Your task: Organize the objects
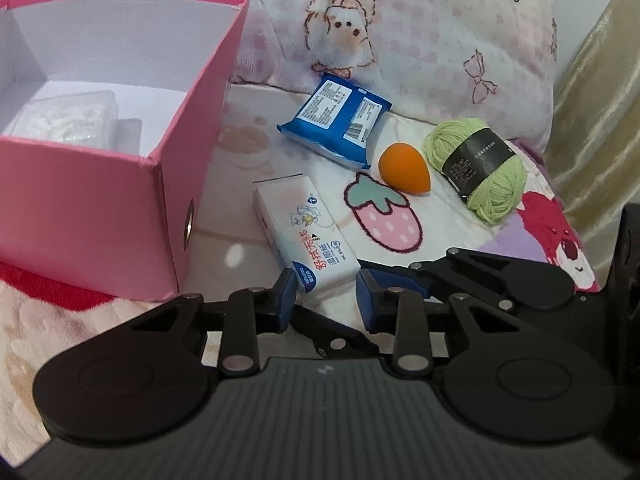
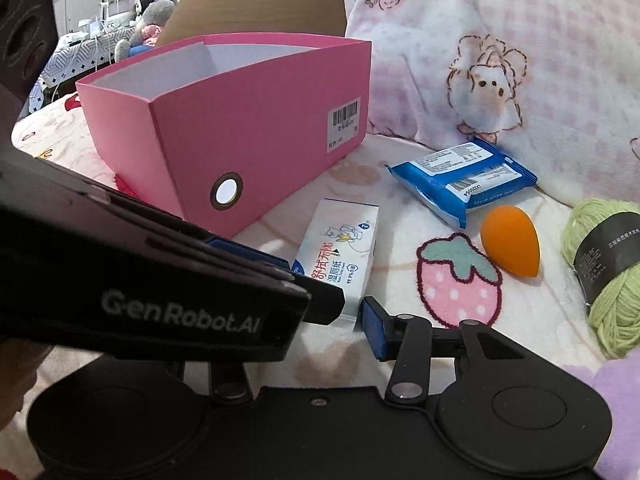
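Note:
A white wet-wipes pack (image 1: 306, 226) lies on the printed blanket just right of an open pink box (image 1: 100, 208). My left gripper (image 1: 325, 294) is shut on the pack's near end, one blue pad against each side. In the right wrist view the left gripper's black body crosses the lower left and covers that end of the pack (image 2: 340, 248). My right gripper (image 2: 320, 316) sits low beside it. Its right pad (image 2: 374, 332) stands just off the pack's near corner, and its other finger is hidden behind the left gripper. Nothing shows pressed between its pads.
Beyond the pack lie a blue packet (image 1: 334, 120), an orange egg-shaped sponge (image 1: 404, 168) and a green yarn ball (image 1: 480, 168). A clear bag of white items (image 1: 68, 120) lies inside the box. A pink pillow (image 1: 400, 20) closes off the back and a gold curtain (image 1: 592, 100) the right.

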The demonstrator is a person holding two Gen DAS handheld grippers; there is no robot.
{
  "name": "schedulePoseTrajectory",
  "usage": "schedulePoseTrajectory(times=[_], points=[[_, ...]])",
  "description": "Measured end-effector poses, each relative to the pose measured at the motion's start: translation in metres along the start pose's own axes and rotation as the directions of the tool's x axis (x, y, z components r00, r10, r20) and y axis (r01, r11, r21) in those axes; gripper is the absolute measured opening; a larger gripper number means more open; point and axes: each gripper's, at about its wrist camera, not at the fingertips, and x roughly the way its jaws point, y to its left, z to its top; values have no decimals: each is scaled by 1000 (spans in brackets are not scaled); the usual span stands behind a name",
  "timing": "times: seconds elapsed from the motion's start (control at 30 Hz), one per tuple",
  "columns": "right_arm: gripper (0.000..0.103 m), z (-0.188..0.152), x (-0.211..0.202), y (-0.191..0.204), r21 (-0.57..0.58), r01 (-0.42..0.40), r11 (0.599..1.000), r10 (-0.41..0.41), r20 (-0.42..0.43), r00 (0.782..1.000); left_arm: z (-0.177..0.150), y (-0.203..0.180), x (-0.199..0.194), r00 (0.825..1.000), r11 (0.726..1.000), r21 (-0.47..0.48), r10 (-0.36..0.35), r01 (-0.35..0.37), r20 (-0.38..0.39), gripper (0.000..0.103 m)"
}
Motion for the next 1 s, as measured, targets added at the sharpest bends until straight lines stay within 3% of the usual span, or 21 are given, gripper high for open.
schedulePoseTrajectory(times=[0.2,0.37,0.47,0.63,0.77,0.83,1.0], points=[[45,-3,-8,2,12,21,1000,-21,-4,1000,0,-5,-1,1000,1000,13,-14,14,-17,31],[45,-5,-21,3,29,48,998,-47,-48,998,0,-12,-4,996,998,9,-68,68,-65,31],[45,-10,-33,4,45,53,998,-48,-97,994,-4,-17,-3,988,994,-14,-108,107,-112,31],[45,-20,-54,-7,77,-14,997,26,-156,987,-10,-23,-5,973,990,-59,-137,128,-185,32],[51,-19,-59,-10,72,0,997,12,-158,987,-7,-17,-1,955,978,-136,-189,161,-230,33],[59,-19,-59,-10,86,20,996,-7,-148,989,-4,-12,1,957,978,-150,-178,145,-231,33],[59,-17,-52,-13,122,33,992,-17,-129,992,2,-7,3,971,988,-105,-129,110,-203,31]])
